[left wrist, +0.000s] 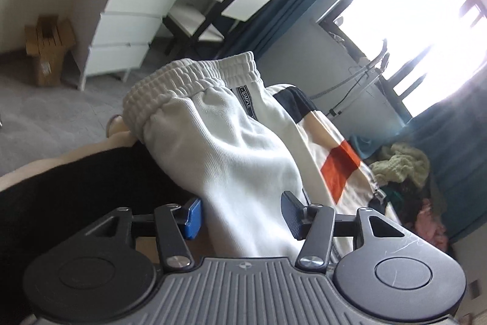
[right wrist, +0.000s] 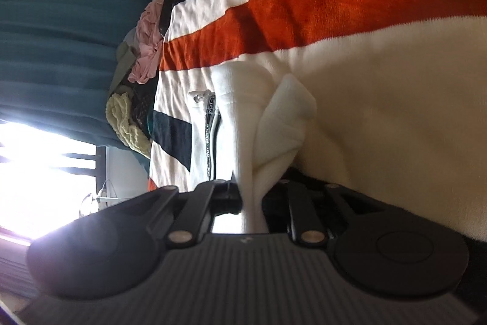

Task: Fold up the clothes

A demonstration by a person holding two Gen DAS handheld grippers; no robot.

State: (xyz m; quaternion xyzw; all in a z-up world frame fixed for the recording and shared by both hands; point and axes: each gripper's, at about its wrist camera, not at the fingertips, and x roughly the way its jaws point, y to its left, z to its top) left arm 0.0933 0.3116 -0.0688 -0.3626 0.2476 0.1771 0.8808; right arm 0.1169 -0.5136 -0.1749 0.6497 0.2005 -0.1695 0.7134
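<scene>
looking along your left gripper, you have the jaws about half spread, blue pads standing apart with the white sweatpants running up between them; the left pad sits at the cloth's edge, the right pad looks clear of it, so nothing is pinched. the elastic waistband stands bunched at the far end, above the striped blanket on the bed. a white dresser and a chair stand beyond on the grey floor, and a heap of clothes lies at the blanket's far edge by the blue curtain. your right gripper is nearly closed, pinching a fold of the white sweatpants, which hang over the striped blanket near the bed's edge.
</scene>
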